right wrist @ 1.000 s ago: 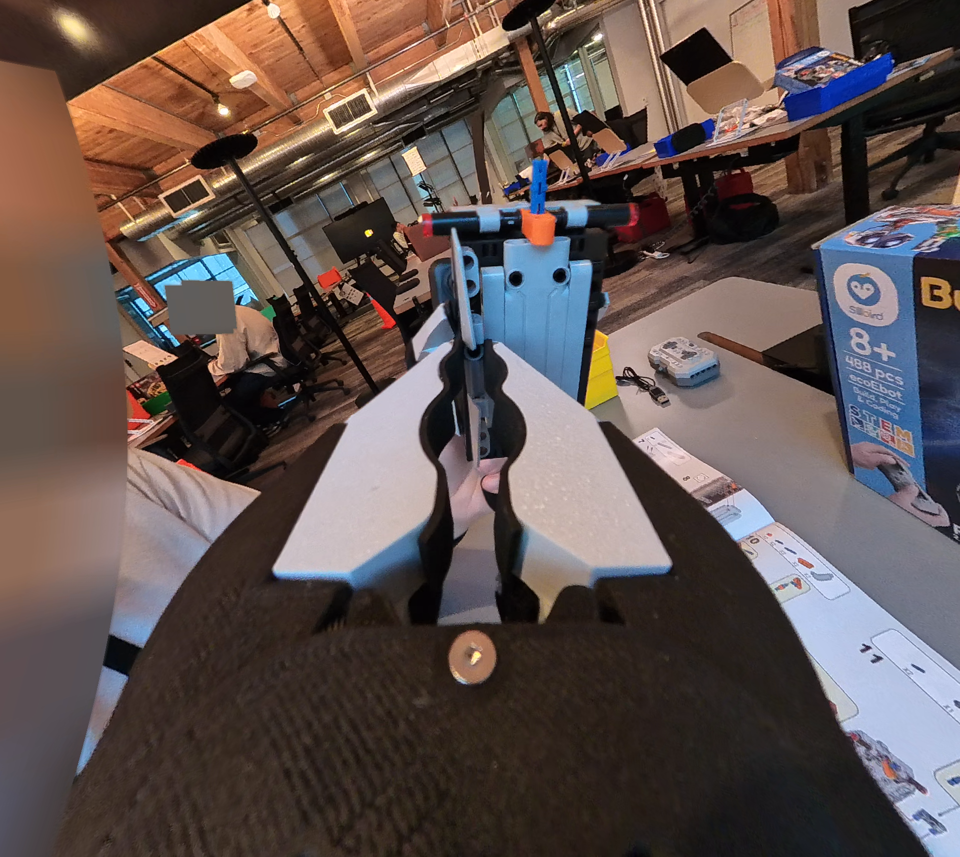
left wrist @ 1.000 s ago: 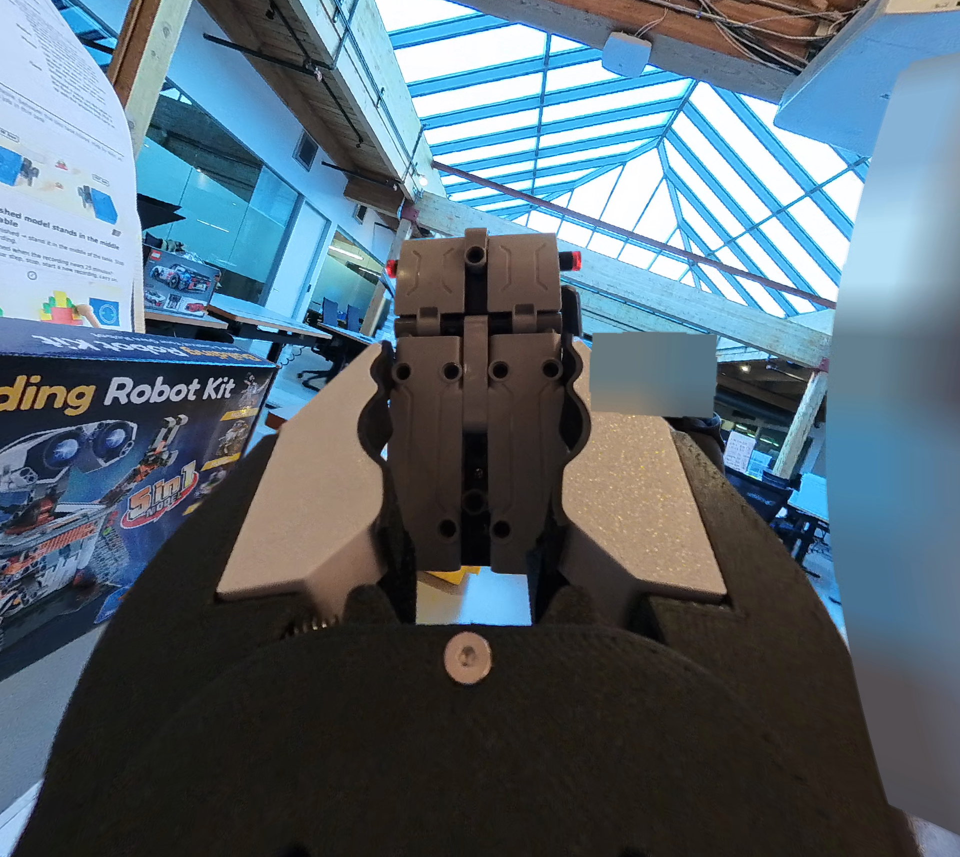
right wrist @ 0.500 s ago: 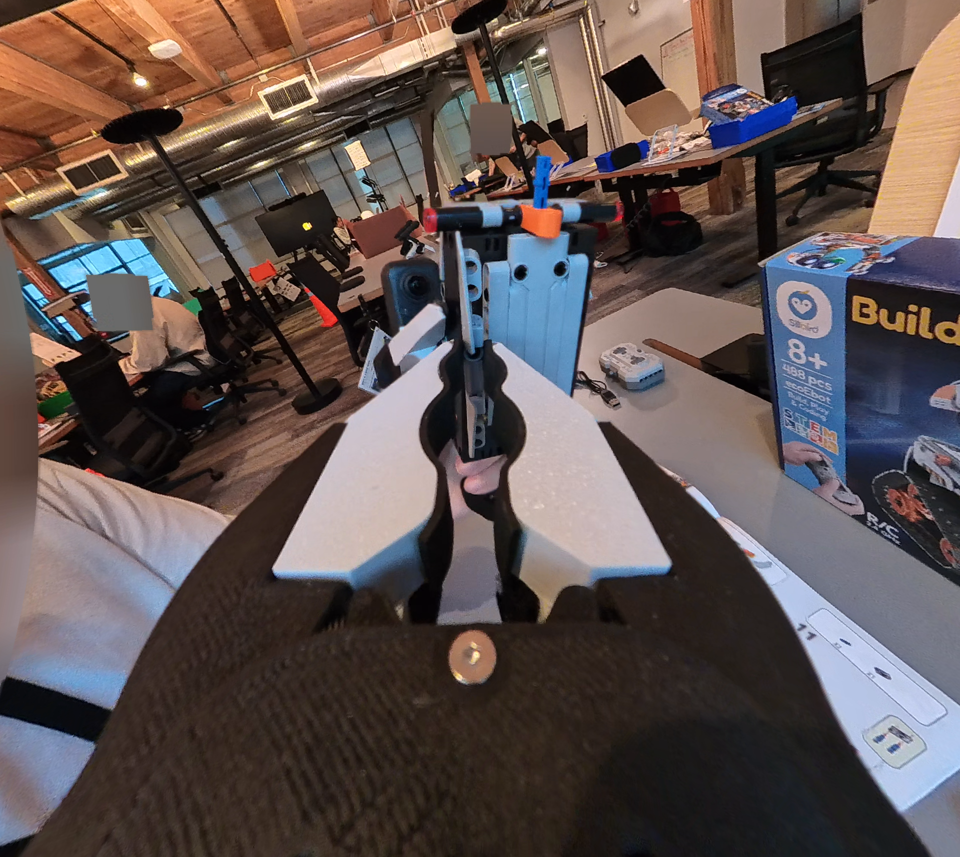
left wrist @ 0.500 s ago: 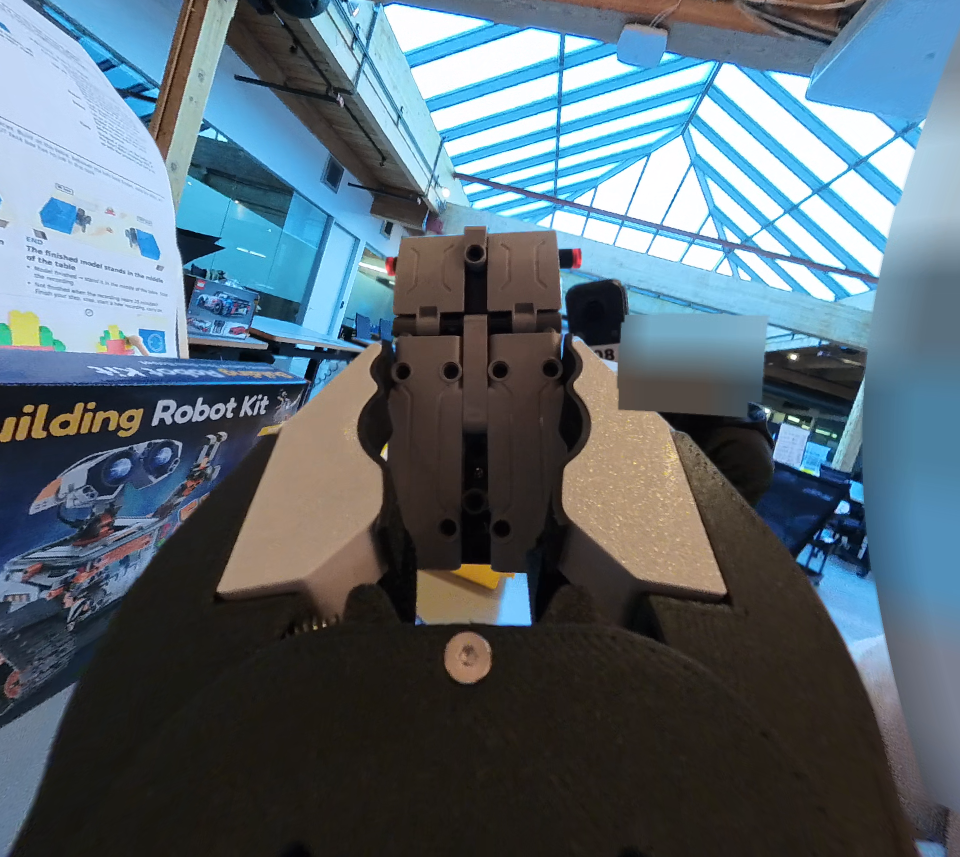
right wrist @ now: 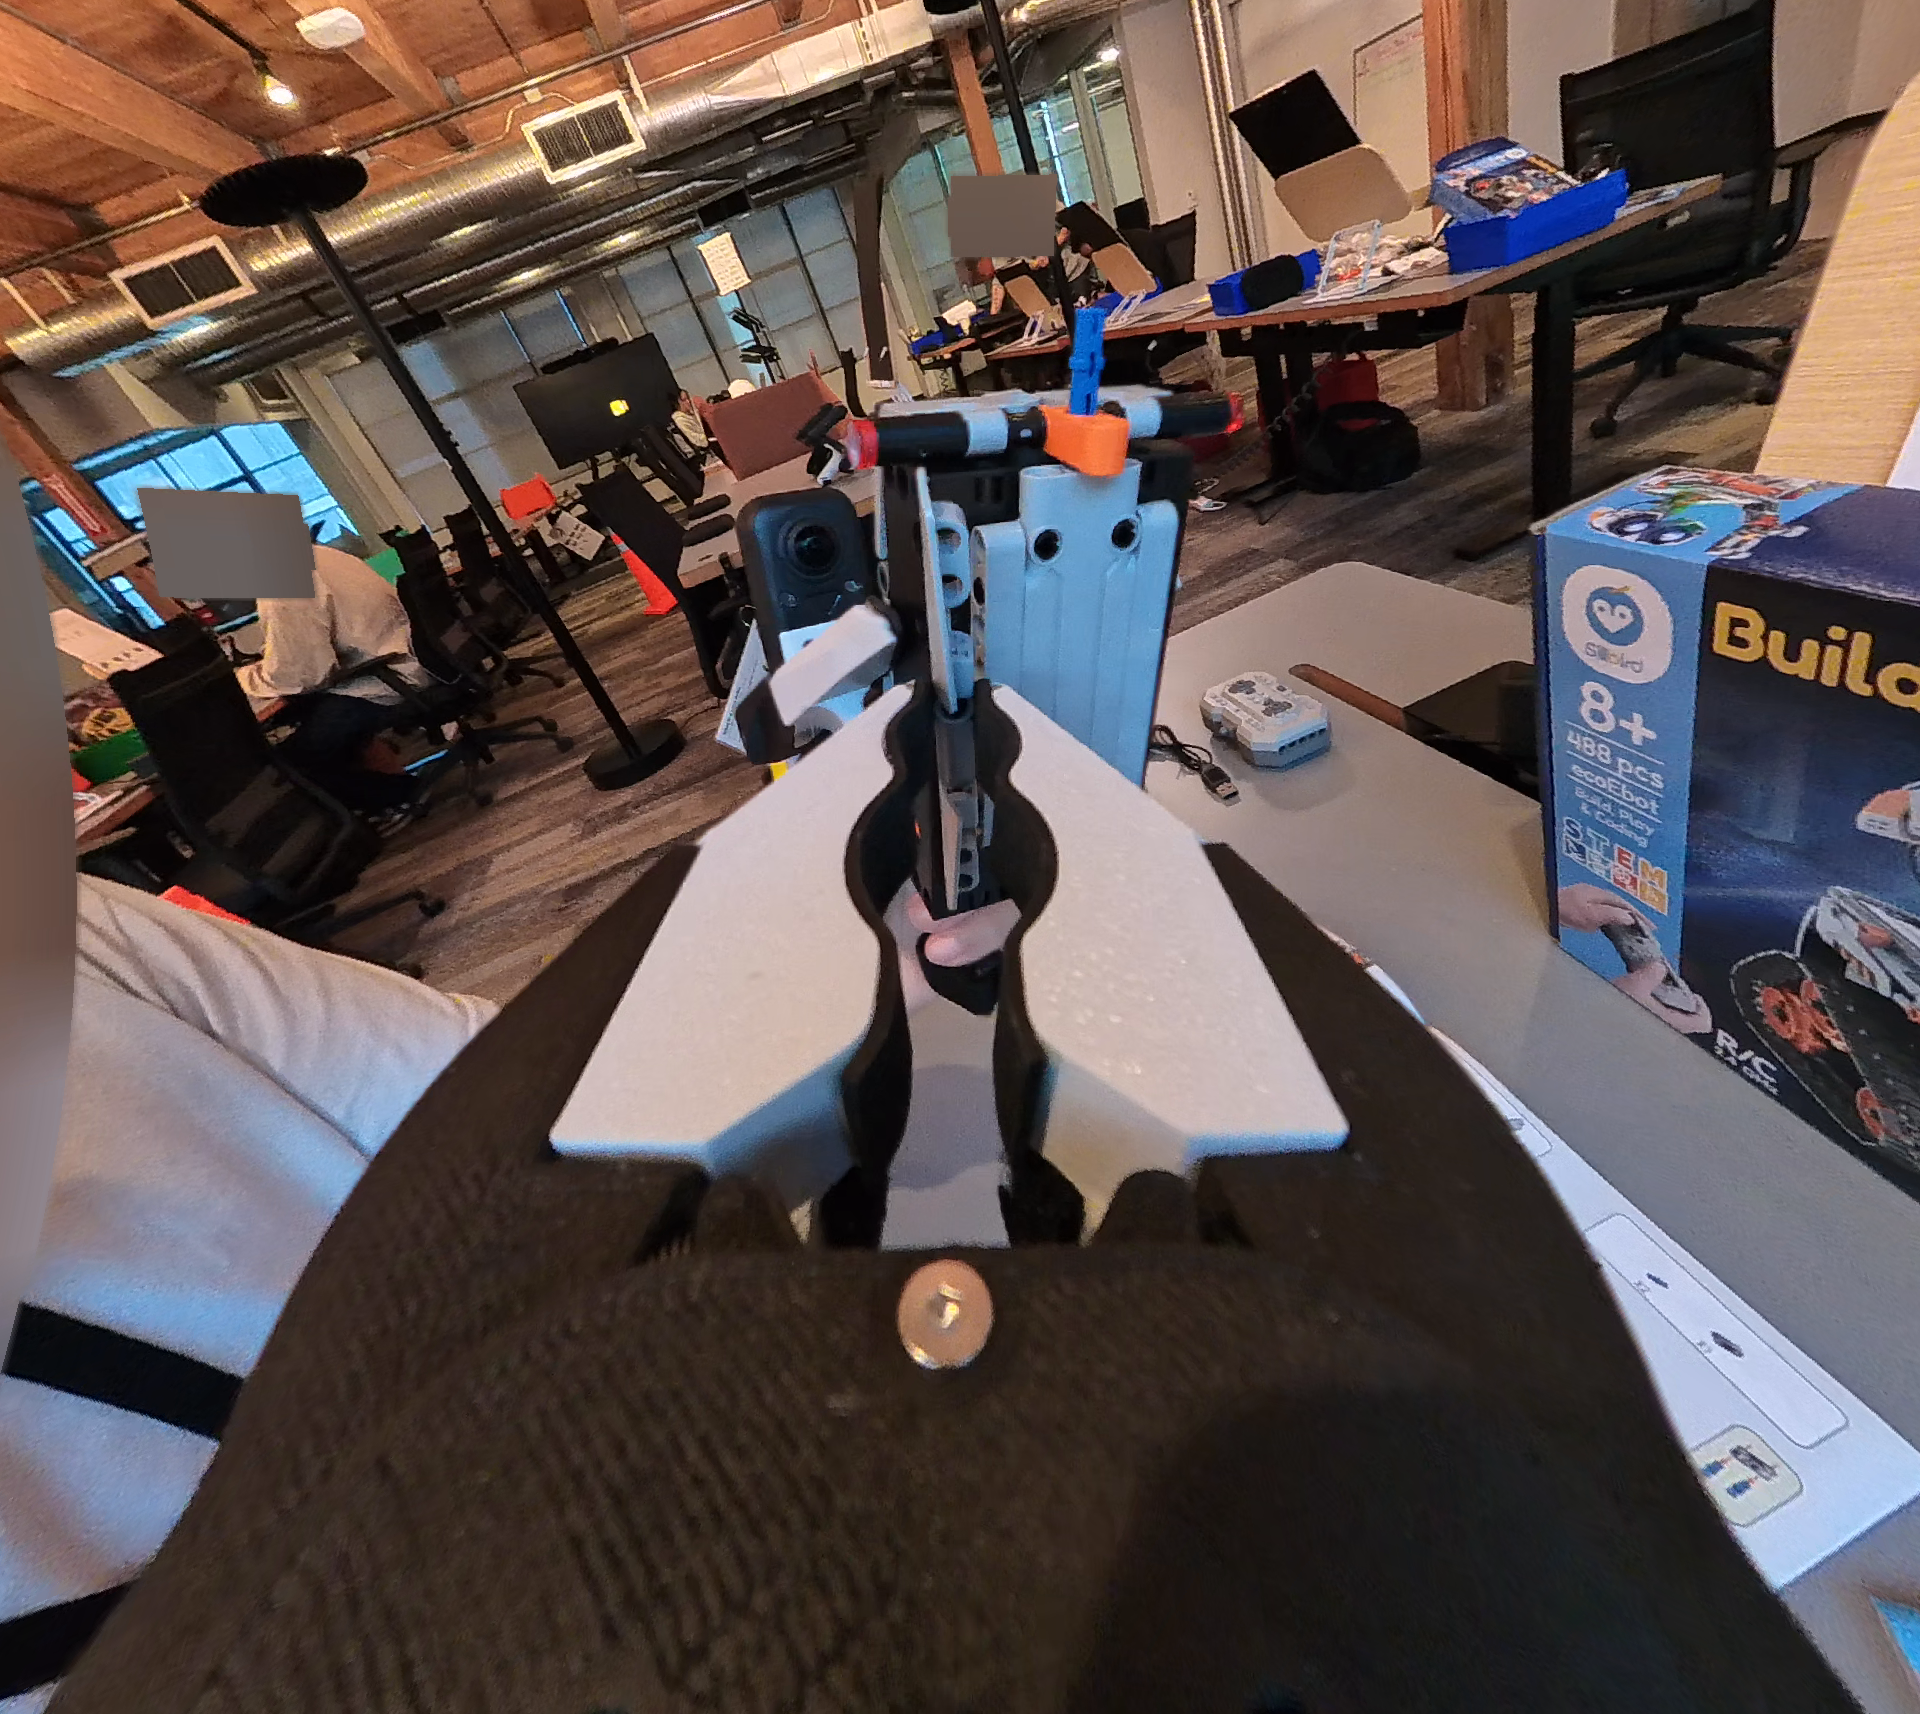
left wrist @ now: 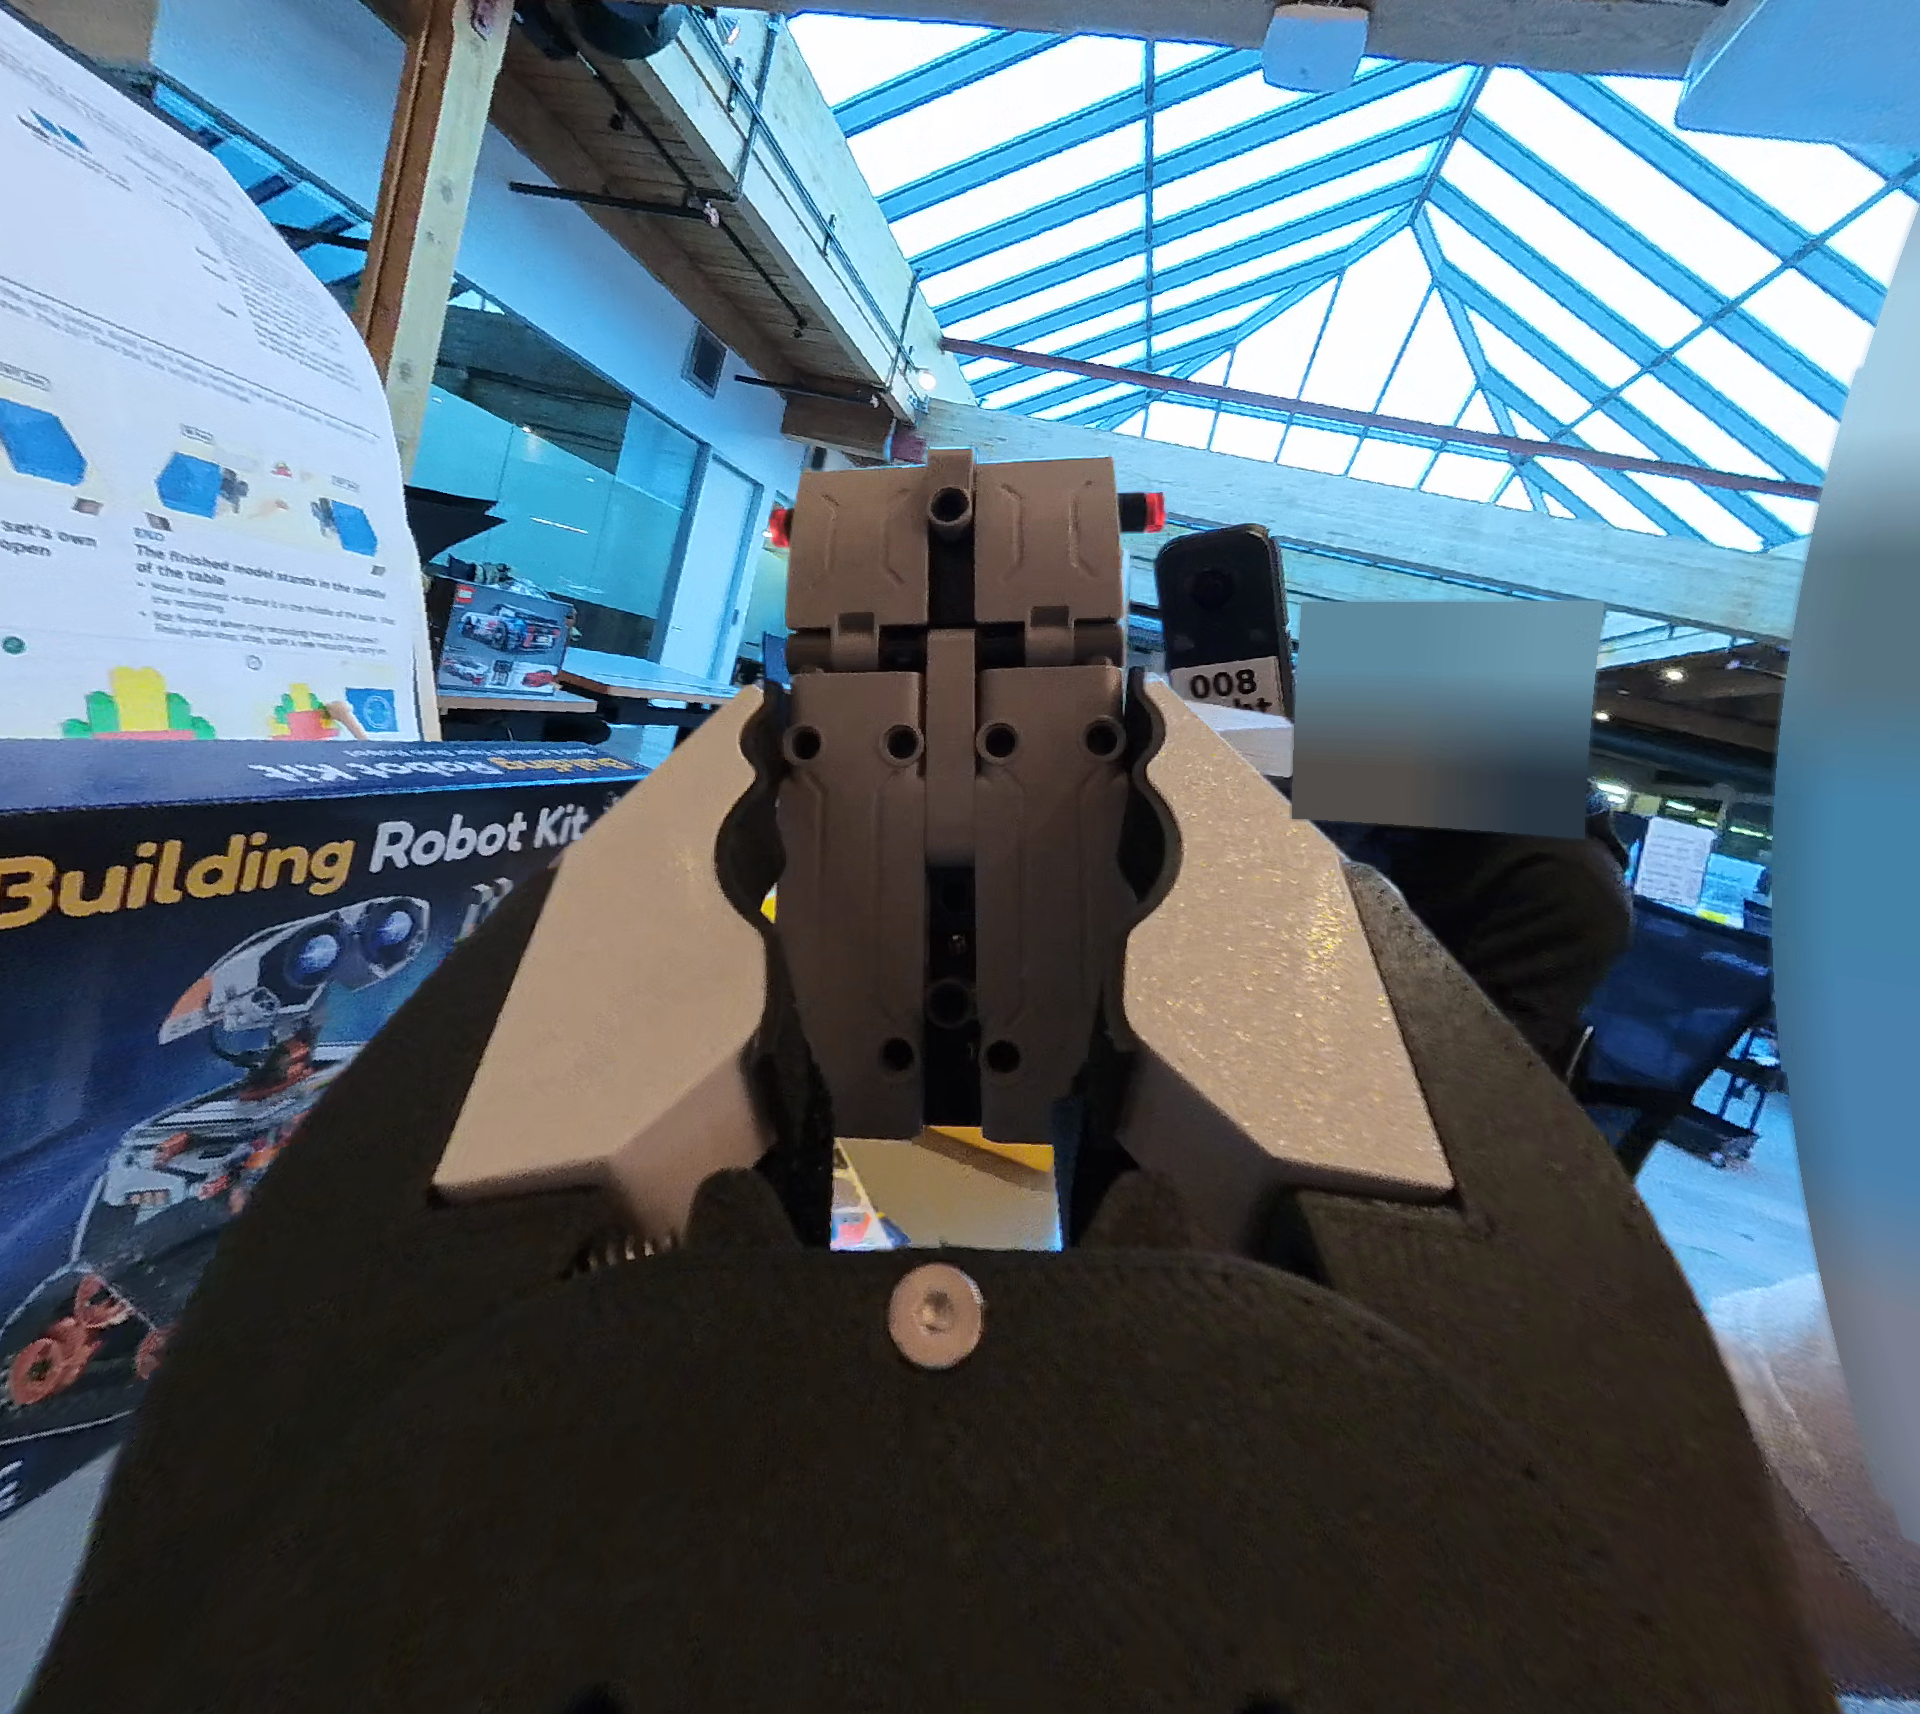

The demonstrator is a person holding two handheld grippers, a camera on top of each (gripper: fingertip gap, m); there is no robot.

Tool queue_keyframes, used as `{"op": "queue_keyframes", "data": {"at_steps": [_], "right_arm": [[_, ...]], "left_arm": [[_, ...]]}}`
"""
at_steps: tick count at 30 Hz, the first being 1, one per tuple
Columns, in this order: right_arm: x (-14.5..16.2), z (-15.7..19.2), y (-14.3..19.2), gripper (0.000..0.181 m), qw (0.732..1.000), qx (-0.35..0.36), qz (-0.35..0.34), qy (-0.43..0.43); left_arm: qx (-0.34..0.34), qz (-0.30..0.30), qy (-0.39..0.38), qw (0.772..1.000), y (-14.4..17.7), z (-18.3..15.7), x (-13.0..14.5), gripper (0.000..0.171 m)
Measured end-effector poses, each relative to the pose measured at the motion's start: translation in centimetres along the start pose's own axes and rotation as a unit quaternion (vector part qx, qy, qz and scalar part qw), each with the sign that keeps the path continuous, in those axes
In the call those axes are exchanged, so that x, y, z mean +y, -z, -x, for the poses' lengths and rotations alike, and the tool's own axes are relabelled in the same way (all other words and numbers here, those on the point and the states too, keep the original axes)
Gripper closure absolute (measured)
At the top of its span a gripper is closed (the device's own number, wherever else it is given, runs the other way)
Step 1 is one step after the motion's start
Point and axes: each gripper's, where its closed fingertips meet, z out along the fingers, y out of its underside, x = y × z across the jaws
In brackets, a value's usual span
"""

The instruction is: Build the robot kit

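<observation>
My left gripper (left wrist: 951,719) is shut on a grey brick-built assembly (left wrist: 951,885), held upright between its fingers, with red pin ends at the top sides. In the right wrist view the same assembly (right wrist: 1081,625) carries a black axle, an orange connector (right wrist: 1086,436) and a blue pin on top. My right gripper (right wrist: 951,714) is shut on a thin grey panel (right wrist: 940,615), seen edge-on against the assembly's left side. The left gripper's finger (right wrist: 831,665) and camera show just left of it. The right gripper's camera (left wrist: 1221,604) shows behind the assembly.
A dark blue robot kit box (right wrist: 1766,781) stands on the grey table (right wrist: 1382,843), and also shows in the left wrist view (left wrist: 239,989). A grey control unit (right wrist: 1262,714) with a cable, an instruction booklet (right wrist: 1683,1332) and a standing instruction sheet (left wrist: 177,417) are nearby. A person's white sleeve (right wrist: 208,1145) is at left. The tips of both grippers are at nearly the same place.
Both grippers kept their hold and swung together. The kit box slid left in the right view and right in the left view. The right gripper's camera came into view behind the assembly.
</observation>
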Motion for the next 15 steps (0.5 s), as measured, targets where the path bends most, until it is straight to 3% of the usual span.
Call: {"op": "queue_keyframes", "data": {"at_steps": [9, 15], "right_arm": [[0.17, -0.1, 0.19, 0.177, 0.999, 0.023, 0.013, 0.044], [-0.06, 0.27, 0.24, 0.178, 0.997, 0.03, 0.012, 0.063]], "left_arm": [[-0.013, 0.006, -0.032, 0.999, -0.07, -0.15, 0.13, 0.108], [0.001, -0.005, -0.005, 1.0, -0.13, -0.34, 0.1, 0.108]]}}
